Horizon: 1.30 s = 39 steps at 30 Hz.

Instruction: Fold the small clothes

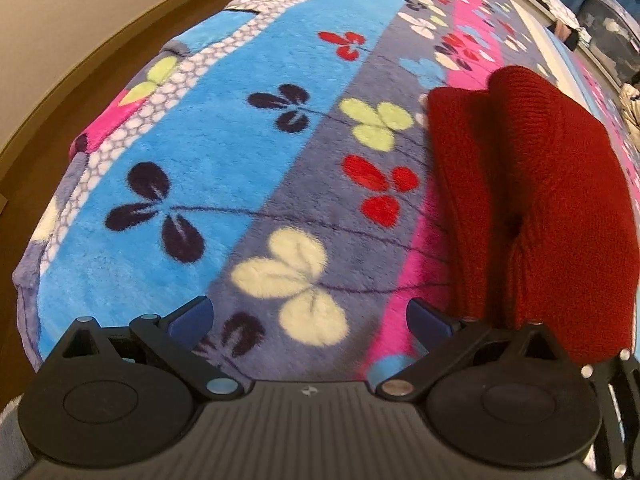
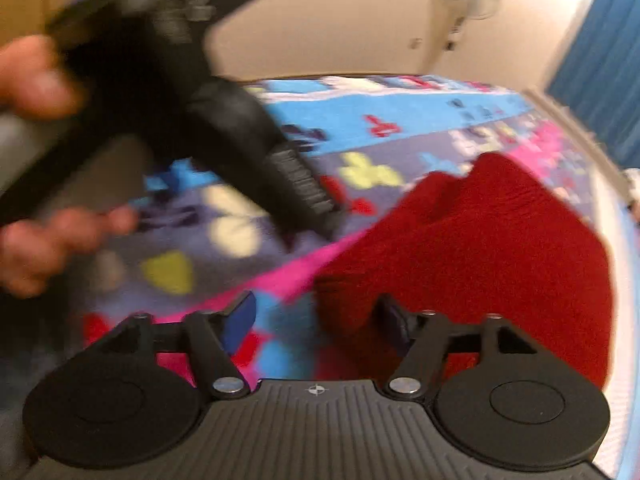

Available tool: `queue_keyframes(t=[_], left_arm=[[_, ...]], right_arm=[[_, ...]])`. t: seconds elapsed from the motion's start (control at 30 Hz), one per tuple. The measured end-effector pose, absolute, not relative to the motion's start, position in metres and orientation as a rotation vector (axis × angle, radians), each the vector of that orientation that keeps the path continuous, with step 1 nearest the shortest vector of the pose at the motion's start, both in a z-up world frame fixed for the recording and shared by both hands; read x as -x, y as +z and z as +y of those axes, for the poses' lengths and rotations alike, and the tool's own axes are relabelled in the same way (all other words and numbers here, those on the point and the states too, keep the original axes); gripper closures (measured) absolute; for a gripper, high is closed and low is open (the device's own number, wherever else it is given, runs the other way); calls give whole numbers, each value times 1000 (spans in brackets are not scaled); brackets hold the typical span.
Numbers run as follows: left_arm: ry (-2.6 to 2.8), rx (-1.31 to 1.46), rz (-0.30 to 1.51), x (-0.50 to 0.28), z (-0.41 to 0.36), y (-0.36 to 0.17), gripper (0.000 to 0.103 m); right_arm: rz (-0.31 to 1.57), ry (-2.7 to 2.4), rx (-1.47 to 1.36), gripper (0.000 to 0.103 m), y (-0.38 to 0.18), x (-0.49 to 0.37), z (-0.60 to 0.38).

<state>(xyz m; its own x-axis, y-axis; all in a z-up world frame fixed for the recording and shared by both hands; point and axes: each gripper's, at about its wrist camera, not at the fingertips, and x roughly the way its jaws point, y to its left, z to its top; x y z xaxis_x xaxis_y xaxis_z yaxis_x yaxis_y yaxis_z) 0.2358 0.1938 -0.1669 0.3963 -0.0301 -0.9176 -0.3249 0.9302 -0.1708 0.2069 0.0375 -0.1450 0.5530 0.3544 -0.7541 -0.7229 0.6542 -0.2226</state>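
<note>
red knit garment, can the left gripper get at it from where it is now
Probably yes. The left gripper is open and empty, and the red knit garment lies on the floral blanket just to its right, with nothing between them.

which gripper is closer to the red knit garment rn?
Right, marginally. The right gripper hangs open with one fingertip over the red knit garment. The left gripper, also open, sits over the blanket, the garment just beside it.

A dark red knit garment (image 1: 536, 200) is seen on a fleece blanket (image 1: 224, 168) striped blue, grey-purple and pink, patterned with navy, red, cream and yellow-green clover leaves.
</note>
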Motion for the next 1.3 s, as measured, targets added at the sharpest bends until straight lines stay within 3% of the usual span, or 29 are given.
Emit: queue_keyframes(t=[0.13,0.3,0.5,0.93,1.3], left_arm=[[173,308,1146,-228,181,-153,0],[159,268,1113,-203,161,-119,0],[152,145,1070,-151,119,-75,0],[143,18,996,-69,67,-26,0],[119,-6,991,-55,57,-20,0]], right_arm=[[839,664,399,37,-112,-199,9],[793,468,304,34,-59,-157,-47],[709,319,178,20,-15,-84,-95],[632,276,173,19,-2,-19,-123],[638,254,129,19,0,-19,-132]])
